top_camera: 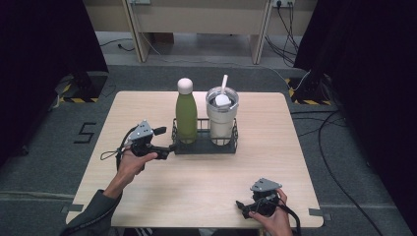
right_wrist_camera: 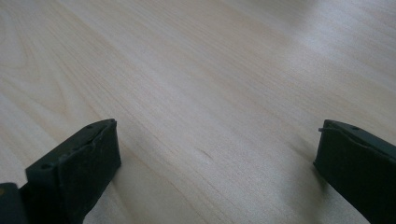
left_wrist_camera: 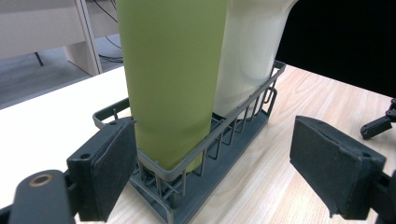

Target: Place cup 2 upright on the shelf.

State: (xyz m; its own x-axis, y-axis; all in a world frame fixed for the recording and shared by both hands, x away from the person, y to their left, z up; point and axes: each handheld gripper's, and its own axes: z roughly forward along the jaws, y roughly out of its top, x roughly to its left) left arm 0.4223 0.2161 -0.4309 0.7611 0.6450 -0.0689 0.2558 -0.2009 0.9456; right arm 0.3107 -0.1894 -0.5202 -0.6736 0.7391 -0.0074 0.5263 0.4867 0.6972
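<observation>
Pale wood table, dark carpet and a desk frame behind. Nearest you, the right gripper rests on bare wood, jaws wide, nothing between them; leave it parked. Your left gripper sits at the left end of the wire caddy, jaws apart and gripping nothing, one pad beside the end wall, the other out over the table. Green bottle stands upright in that end compartment, steel tumbler with straw just beside it. Decide the target: for the bottle, raise the jaws above the rim wires, centre them on the body, then close squarely.
</observation>
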